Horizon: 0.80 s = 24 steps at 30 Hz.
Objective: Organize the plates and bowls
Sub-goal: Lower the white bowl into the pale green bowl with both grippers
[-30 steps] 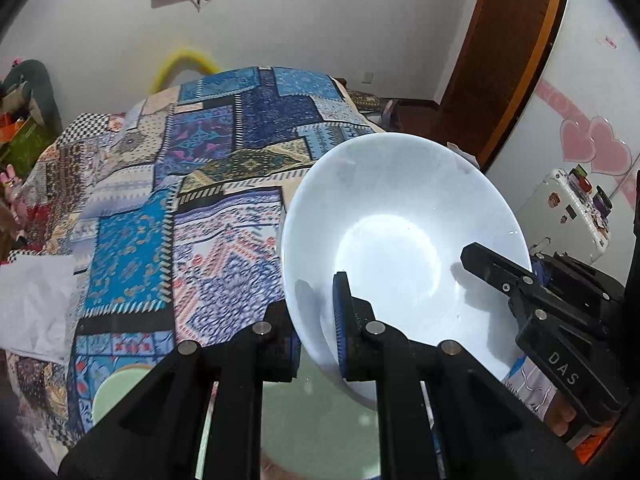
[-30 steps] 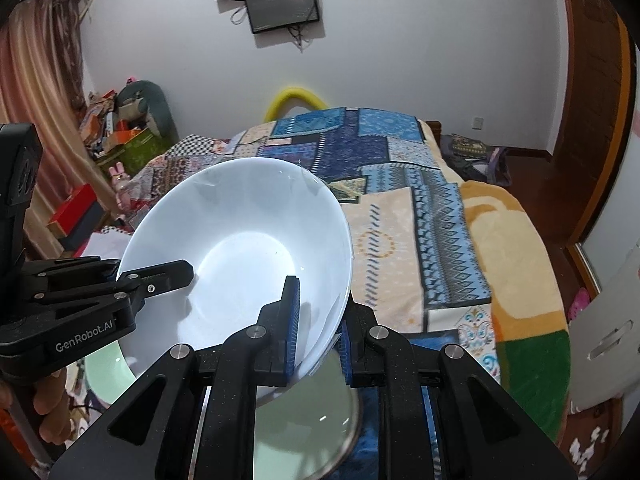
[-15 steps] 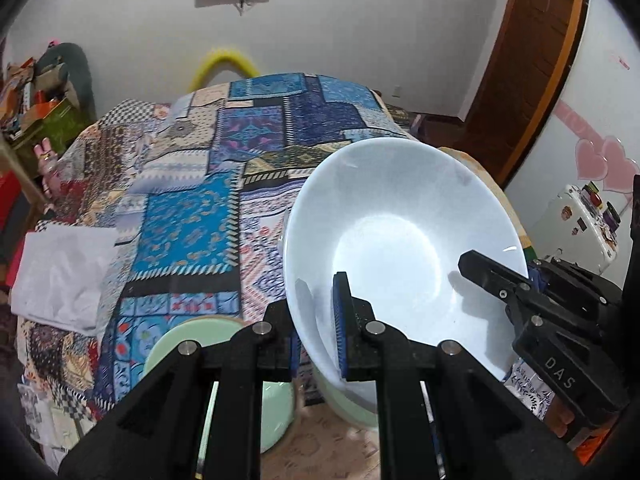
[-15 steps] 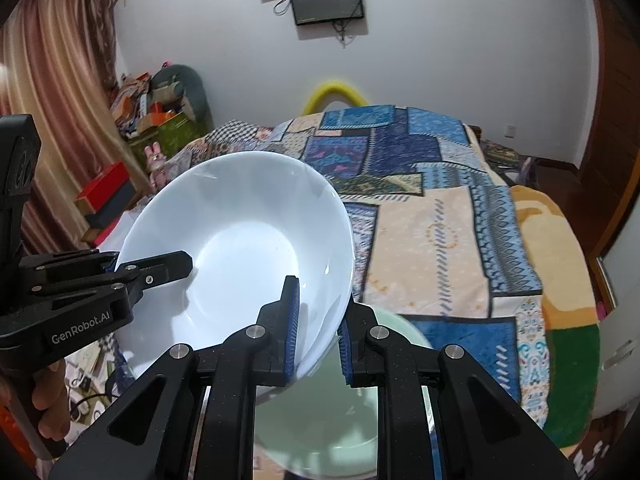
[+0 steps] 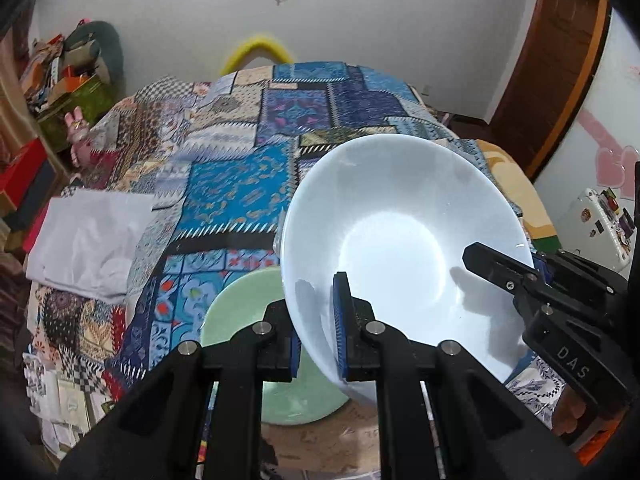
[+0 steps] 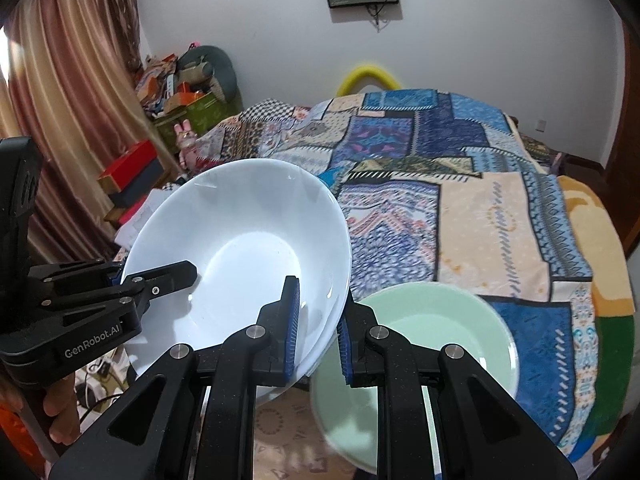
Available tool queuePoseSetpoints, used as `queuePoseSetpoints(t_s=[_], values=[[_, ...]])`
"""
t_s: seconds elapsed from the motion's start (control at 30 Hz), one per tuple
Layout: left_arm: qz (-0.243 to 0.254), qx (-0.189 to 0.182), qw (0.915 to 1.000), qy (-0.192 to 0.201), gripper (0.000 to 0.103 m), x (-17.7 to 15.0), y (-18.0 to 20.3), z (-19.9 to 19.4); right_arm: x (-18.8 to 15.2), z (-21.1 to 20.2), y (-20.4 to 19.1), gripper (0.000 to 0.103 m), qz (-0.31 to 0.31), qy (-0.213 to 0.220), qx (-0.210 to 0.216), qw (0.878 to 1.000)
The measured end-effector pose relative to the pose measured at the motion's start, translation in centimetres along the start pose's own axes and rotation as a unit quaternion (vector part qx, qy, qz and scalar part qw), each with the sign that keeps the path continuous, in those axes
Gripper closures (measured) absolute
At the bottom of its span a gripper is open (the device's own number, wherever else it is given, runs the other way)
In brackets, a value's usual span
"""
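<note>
Both grippers hold one white bowl (image 5: pixel 400 240) in the air, tilted, each pinching an opposite side of its rim. My left gripper (image 5: pixel 318 340) is shut on the near-left rim; the right gripper's fingers (image 5: pixel 504 272) show on the bowl's right side. In the right wrist view my right gripper (image 6: pixel 318 332) is shut on the rim of the white bowl (image 6: pixel 240 256), and the left gripper's fingers (image 6: pixel 160 280) grip its left side. A pale green plate (image 5: pixel 248 320) lies below the bowl on a surface and also shows in the right wrist view (image 6: pixel 432 328).
A bed with a patchwork quilt (image 5: pixel 280 140) fills the room beyond. A folded white cloth (image 5: pixel 88 236) lies at its left edge. Clutter and boxes (image 6: pixel 176 92) pile by the curtain at left. A tan patterned surface (image 6: pixel 280 432) lies under the plate.
Both grippers have carried the white bowl up and back from the green plate, which now shows almost fully below. Both grips stay the same.
</note>
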<state>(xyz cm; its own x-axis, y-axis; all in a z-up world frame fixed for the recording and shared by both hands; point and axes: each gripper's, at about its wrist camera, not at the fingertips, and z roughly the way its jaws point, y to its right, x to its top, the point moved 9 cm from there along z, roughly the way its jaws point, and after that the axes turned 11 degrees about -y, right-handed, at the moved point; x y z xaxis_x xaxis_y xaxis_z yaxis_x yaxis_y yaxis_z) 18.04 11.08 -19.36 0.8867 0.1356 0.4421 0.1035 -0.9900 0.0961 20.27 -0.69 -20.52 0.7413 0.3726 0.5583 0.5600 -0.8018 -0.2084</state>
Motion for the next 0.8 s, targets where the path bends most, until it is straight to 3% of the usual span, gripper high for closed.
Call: queuePoseSetpoints(t_s=[0.8], values=[[-0.055,0.005,0.996,-0.07,0.09,-5.6,-7.1,6.0,-3.1,6.6,-4.4,0.088,-0.021,-0.088,0.023,0.996]])
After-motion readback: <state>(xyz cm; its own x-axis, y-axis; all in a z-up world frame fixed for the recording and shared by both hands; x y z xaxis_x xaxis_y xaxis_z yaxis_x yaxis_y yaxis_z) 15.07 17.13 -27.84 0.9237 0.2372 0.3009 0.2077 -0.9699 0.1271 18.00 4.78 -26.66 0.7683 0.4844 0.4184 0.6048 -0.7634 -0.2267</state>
